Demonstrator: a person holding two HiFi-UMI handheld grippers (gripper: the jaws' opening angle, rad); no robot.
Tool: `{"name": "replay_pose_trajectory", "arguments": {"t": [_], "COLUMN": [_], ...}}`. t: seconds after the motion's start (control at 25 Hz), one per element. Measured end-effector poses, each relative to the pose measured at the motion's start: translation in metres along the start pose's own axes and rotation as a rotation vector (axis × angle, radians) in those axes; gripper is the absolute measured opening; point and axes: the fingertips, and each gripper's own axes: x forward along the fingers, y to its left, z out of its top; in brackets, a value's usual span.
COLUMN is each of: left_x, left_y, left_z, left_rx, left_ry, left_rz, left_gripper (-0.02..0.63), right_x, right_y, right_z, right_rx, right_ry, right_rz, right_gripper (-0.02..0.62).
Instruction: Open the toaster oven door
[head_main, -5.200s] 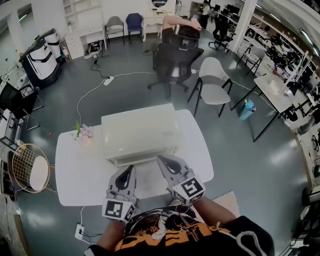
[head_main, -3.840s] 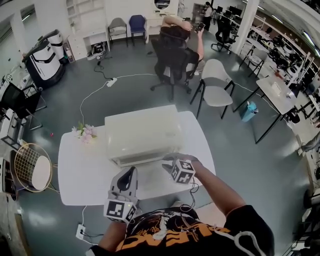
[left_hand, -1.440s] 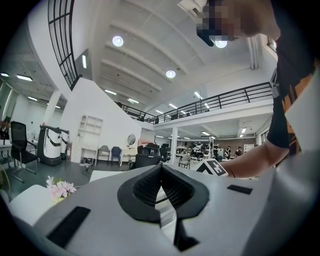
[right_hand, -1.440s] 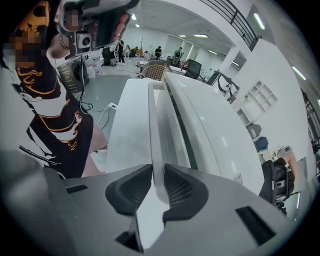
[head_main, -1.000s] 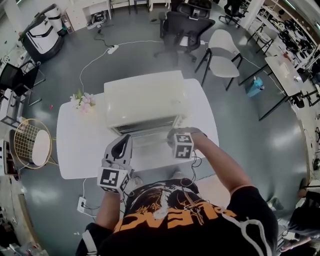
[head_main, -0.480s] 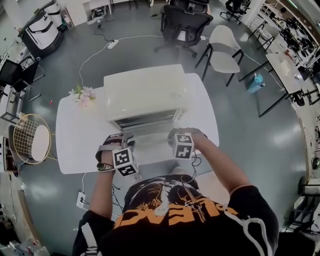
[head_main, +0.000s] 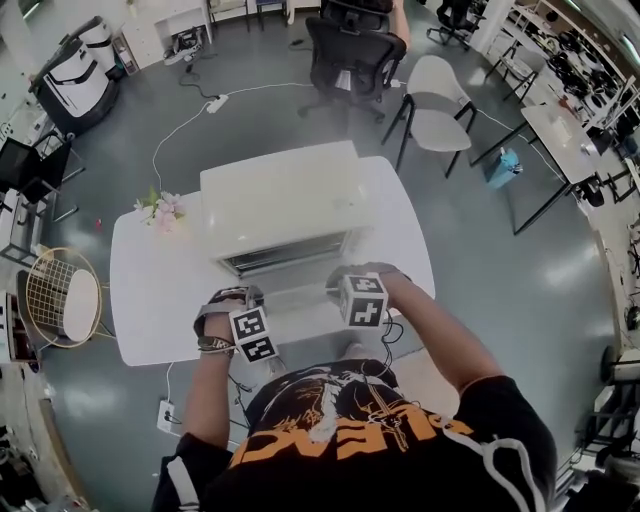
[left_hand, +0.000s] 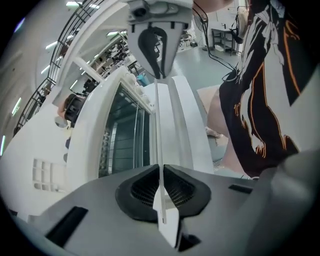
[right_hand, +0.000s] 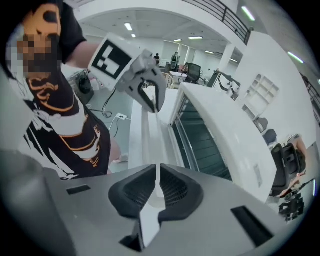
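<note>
A white toaster oven (head_main: 275, 198) stands on a white table (head_main: 150, 310). Its door (head_main: 292, 297) is swung down toward me, and the dark wire-racked inside (head_main: 285, 255) shows. My left gripper (head_main: 232, 300) is shut on the left end of the door's front edge. At the right end of that edge, my right gripper (head_main: 350, 282) is shut too. In the left gripper view the jaws (left_hand: 161, 172) pinch a thin white strip of the door (left_hand: 175, 115), with the right gripper (left_hand: 156, 42) at its far end. The right gripper view has the jaws (right_hand: 157, 185) closed on the same strip, the left gripper (right_hand: 147, 92) beyond.
A small bunch of pink flowers (head_main: 158, 210) lies on the table's left back corner. A round wire basket (head_main: 62, 310) stands on the floor at left. A black office chair (head_main: 345, 60) and a white chair (head_main: 435, 105) stand behind the table.
The oven door has come down from shut to open. In the last second my left gripper turned over and closed on the door's edge beside the right one.
</note>
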Motion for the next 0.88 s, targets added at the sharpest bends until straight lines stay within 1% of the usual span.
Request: {"name": "replay_pose_trajectory", "arguments": {"t": [0.08,0.2,0.28,0.4,0.48,0.56,0.64,0.68,0.76,0.8,0.88], "left_x": [0.002,0.004,0.006,0.007,0.007,0.008,0.008,0.007,-0.001,-0.007,-0.024], "left_y": [-0.008,-0.018,-0.025,-0.033,-0.039,-0.047,-0.054,-0.056,-0.057,-0.056,-0.047], "left_z": [0.0,0.0,0.001,0.001,0.0,0.0,0.001,0.003,0.011,0.016,0.031], "left_rx": [0.005,0.001,-0.003,-0.007,-0.008,-0.001,0.003,0.001,-0.016,-0.032,-0.087], "left_ry": [-0.002,-0.011,-0.02,-0.026,-0.026,-0.026,-0.038,-0.052,-0.104,-0.141,-0.237], "left_rz": [-0.02,-0.037,-0.043,-0.052,-0.073,-0.097,-0.112,-0.119,-0.13,-0.129,-0.109], "left_gripper": [0.052,0.055,0.055,0.057,0.06,0.064,0.065,0.063,0.063,0.061,0.06], "right_x": [-0.005,0.006,0.015,0.028,0.034,0.037,0.042,0.045,0.045,0.045,0.048], "right_y": [-0.017,-0.03,-0.025,-0.014,-0.006,0.005,0.009,0.009,0.013,0.015,0.015], "right_z": [0.003,-0.016,-0.028,-0.038,-0.041,-0.049,-0.051,-0.05,-0.058,-0.062,-0.063], "right_rx": [0.033,0.066,0.085,0.102,0.114,0.139,0.139,0.137,0.159,0.168,0.158], "right_ry": [0.002,0.081,0.122,0.151,0.168,0.216,0.227,0.219,0.25,0.267,0.262], "right_rz": [0.009,0.056,0.103,0.152,0.185,0.235,0.251,0.253,0.273,0.282,0.276], "right_gripper": [0.03,0.029,0.029,0.028,0.018,0.015,0.014,0.014,0.014,0.014,0.014]}}
